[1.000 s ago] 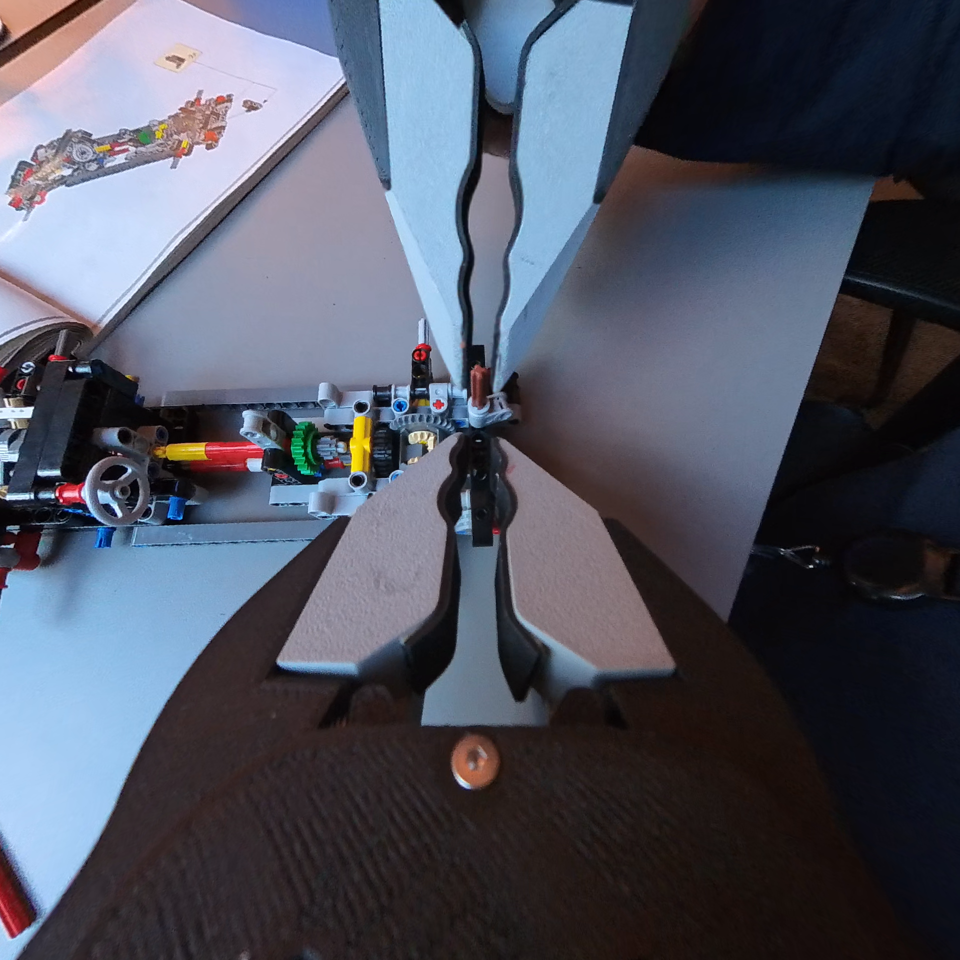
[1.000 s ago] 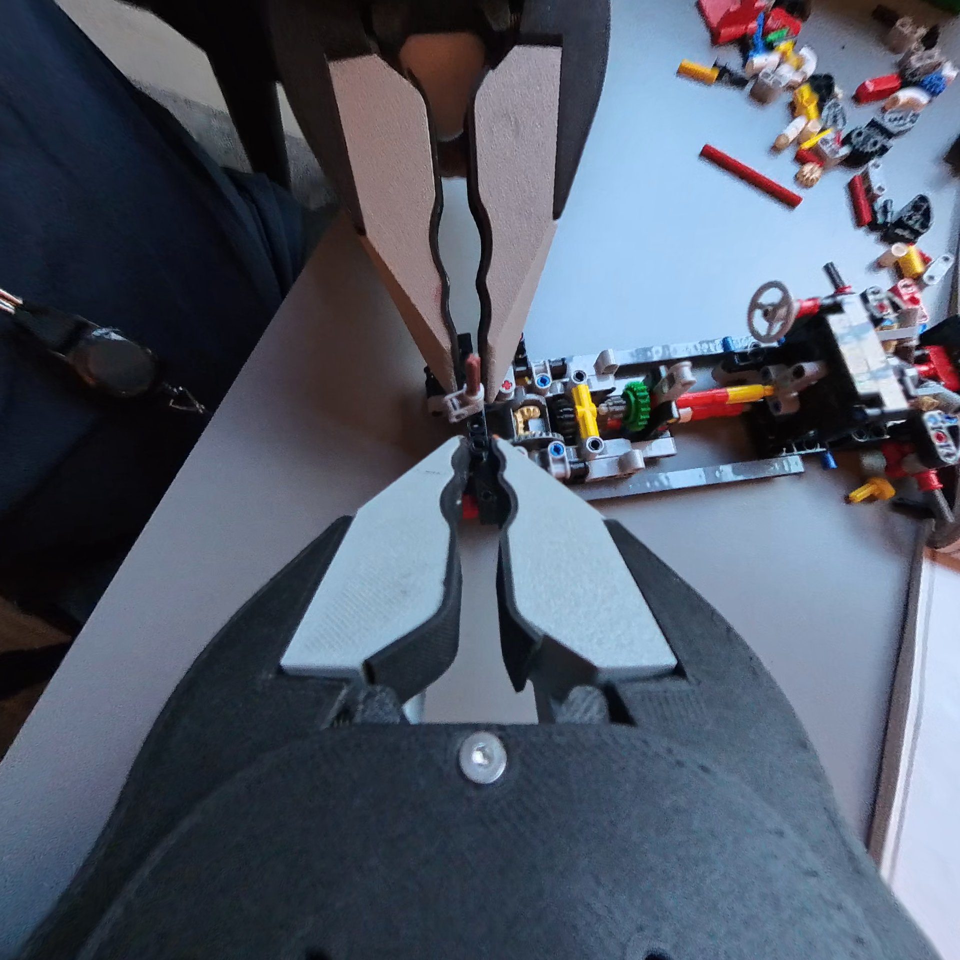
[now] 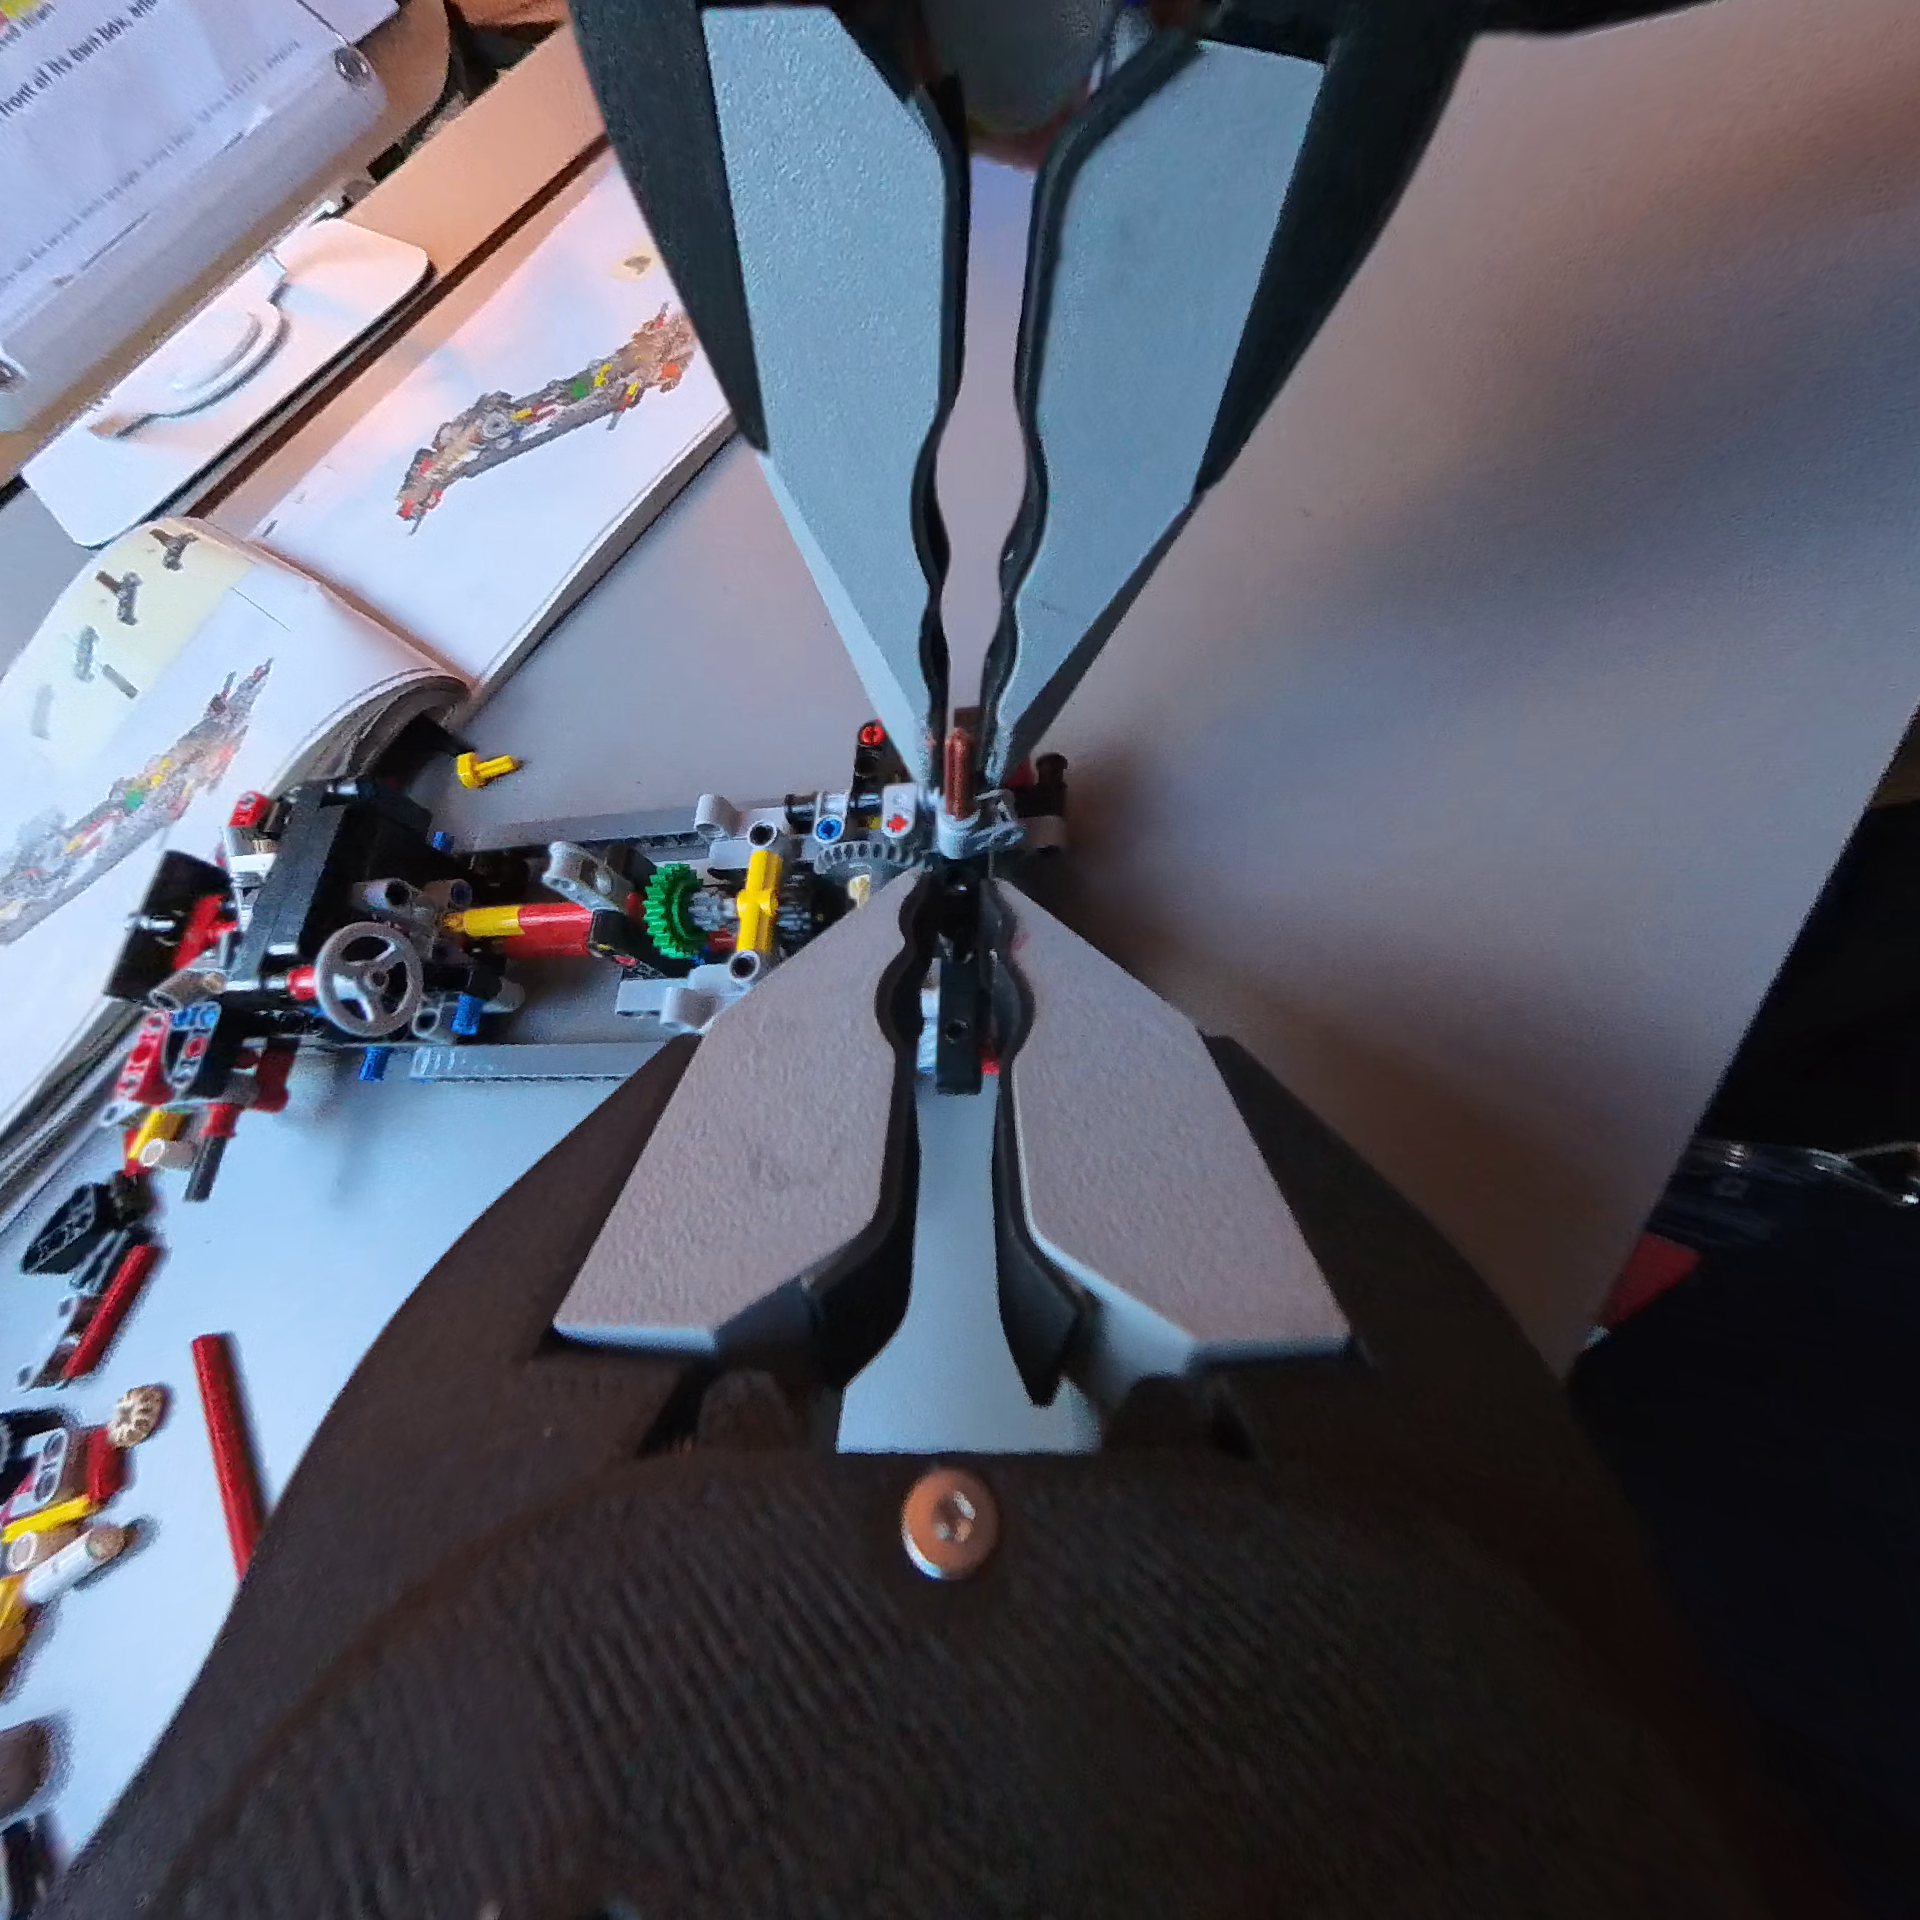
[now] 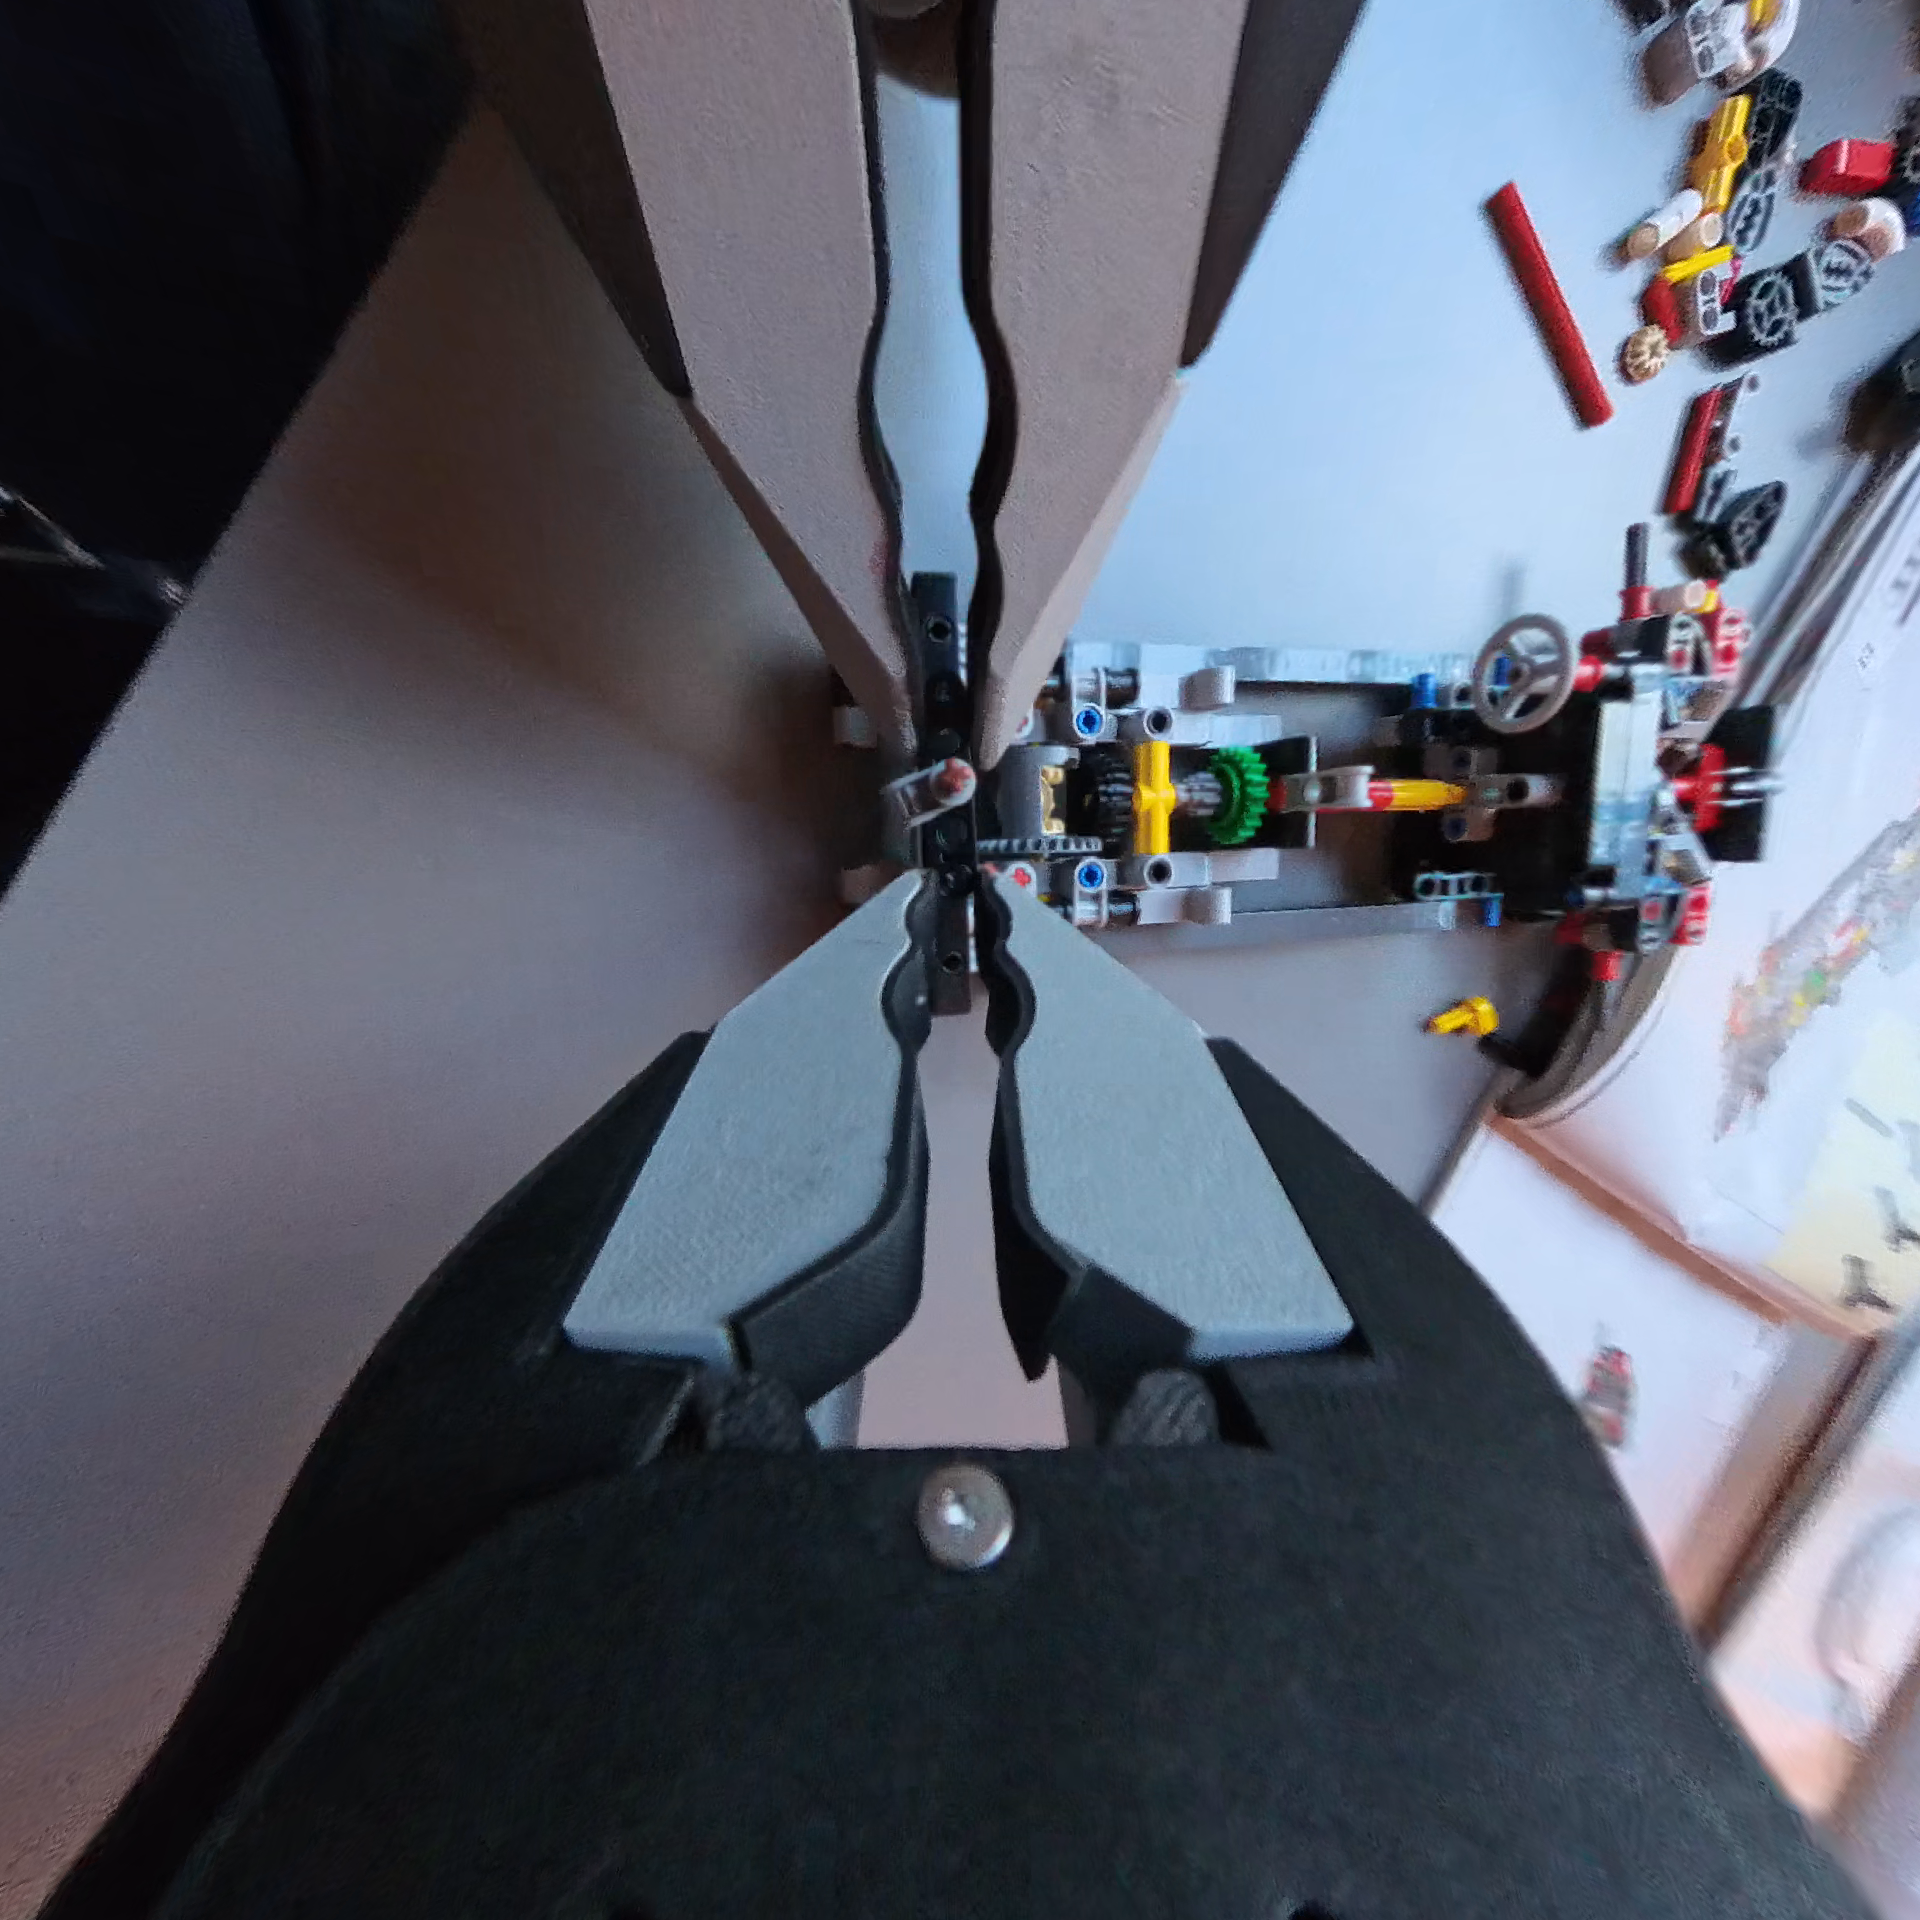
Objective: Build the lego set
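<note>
Black perforated plastic beam [image 4: 951, 831] at the near end of the toy-brick chassis [image 4: 1299, 790] sits pinched in both my tongs: right gripper [image 4: 951, 904] and left gripper [image 3: 961, 935] from opposite ends. Loose bricks [image 4: 1756, 208] and an open instruction booklet [image 3: 312, 582] lie on the grey table [image 4: 416, 831].

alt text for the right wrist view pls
Two grippers meet tip to tip at the end of a brick-built chassis on a grey table: the right gripper and, opposite it, the left gripper each clamp a black beam. Loose pieces lie top right.
</note>
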Demonstrator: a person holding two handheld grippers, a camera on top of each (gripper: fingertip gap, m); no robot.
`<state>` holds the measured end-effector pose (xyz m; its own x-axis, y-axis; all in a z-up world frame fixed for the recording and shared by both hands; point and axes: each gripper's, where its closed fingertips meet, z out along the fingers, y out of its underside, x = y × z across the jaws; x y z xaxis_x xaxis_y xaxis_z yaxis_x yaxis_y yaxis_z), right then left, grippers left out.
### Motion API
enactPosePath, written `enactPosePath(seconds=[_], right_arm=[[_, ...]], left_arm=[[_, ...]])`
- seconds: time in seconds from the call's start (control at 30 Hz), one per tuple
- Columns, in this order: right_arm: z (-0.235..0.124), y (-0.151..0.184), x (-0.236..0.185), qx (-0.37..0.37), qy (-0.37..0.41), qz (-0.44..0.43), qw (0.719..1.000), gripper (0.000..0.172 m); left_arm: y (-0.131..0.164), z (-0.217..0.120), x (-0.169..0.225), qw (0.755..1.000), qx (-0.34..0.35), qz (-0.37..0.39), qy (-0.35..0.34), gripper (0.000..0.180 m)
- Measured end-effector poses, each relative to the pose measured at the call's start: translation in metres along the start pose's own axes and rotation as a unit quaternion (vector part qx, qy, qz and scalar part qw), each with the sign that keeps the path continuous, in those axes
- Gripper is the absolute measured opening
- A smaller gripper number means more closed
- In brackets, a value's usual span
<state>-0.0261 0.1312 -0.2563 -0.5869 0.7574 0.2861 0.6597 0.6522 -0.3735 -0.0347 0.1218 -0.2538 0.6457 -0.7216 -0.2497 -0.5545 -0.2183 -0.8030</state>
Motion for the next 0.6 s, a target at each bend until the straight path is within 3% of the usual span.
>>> enactPosePath(seconds=[0.13,0.27,0.6], right_arm=[[0.001,0.002,0.002,0.042,-0.008,0.046,0.998,0.004],[0.001,0.002,0.002,0.057,-0.016,0.056,0.997,0.004],[0.001,0.002,0.001,0.045,-0.032,0.050,0.997,0.004]], left_arm=[[-0.002,-0.008,-0.001,0.999,0.005,-0.040,0.037,0.017],[0.017,-0.001,0.002,0.997,-0.050,-0.020,0.059,0.032],[0.007,-0.007,0.000,0.998,-0.017,-0.013,0.066,0.018]])
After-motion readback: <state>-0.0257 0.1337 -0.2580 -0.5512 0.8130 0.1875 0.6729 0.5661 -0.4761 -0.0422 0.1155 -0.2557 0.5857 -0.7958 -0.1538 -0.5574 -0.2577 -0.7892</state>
